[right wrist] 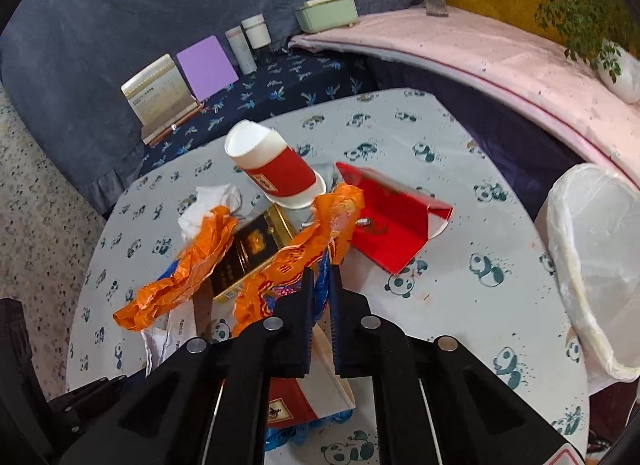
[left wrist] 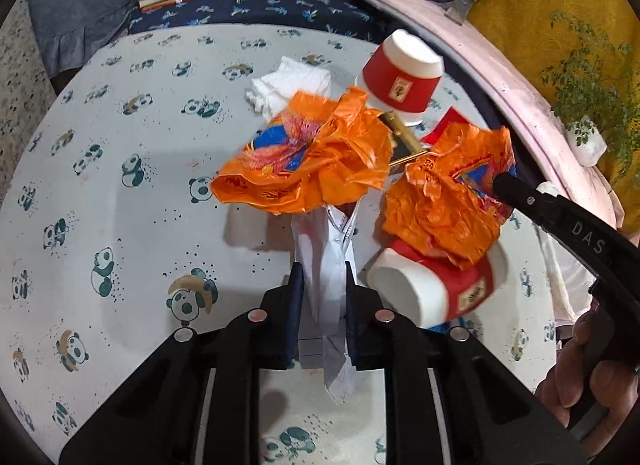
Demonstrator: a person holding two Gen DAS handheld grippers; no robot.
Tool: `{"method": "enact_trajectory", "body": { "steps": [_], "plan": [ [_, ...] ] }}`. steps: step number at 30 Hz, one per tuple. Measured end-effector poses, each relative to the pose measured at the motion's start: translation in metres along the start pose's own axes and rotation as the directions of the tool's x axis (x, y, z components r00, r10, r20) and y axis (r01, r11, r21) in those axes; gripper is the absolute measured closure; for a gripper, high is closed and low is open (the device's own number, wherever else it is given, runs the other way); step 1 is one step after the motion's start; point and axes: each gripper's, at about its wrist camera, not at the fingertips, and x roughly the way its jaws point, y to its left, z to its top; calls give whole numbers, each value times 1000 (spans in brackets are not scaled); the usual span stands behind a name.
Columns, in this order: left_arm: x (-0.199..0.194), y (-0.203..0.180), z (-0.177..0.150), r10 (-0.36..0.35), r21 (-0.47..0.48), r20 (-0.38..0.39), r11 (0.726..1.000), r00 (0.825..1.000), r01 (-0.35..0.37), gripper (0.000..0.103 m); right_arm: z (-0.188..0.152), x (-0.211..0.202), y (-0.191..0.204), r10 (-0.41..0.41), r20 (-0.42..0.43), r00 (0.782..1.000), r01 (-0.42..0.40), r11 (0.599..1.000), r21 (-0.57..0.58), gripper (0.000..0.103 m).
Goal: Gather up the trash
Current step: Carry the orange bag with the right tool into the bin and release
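Left wrist view shows us two red-and-white paper cups: one (left wrist: pixel 402 77) tipped at the far side of the heap, one (left wrist: pixel 432 289) on its side just right of our left gripper (left wrist: pixel 322 285). We count two crumpled orange wrappers, one (left wrist: pixel 308 157) beyond the left gripper and one (left wrist: pixel 448 193) lying on the nearer cup. We also see one white tissue wad (left wrist: pixel 288 85), one black-and-gold cigarette box (right wrist: pixel 252 253) between the wrappers, and one flattened red carton (right wrist: pixel 392 217), all on the panda-print tablecloth (left wrist: pixel 120 185). The left gripper's jaws are nearly together, clamped on a white crumpled paper (left wrist: pixel 326 265) that hangs between them. Our right gripper (right wrist: pixel 322 285) has its jaws narrowly apart, pinching the orange wrapper's blue-printed edge. A bin with a clear liner (right wrist: pixel 592 265) stands off the table's right edge, well apart from both grippers.
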Motion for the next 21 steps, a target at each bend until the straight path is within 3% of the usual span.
{"method": "enact_trajectory", "body": {
  "steps": [8, 21],
  "plan": [
    [-38, -21, -2, -22, 41, 78, 999, 997, 19, 85, 7, -49, -1, 11, 114, 993, -11, 1000, -2, 96],
    [-87, -82, -10, -95, 169, 168, 983, 981, 66, 85, 10, -125, -34, -2, 269, 963, -8, 999, 38, 97]
  ]
}}
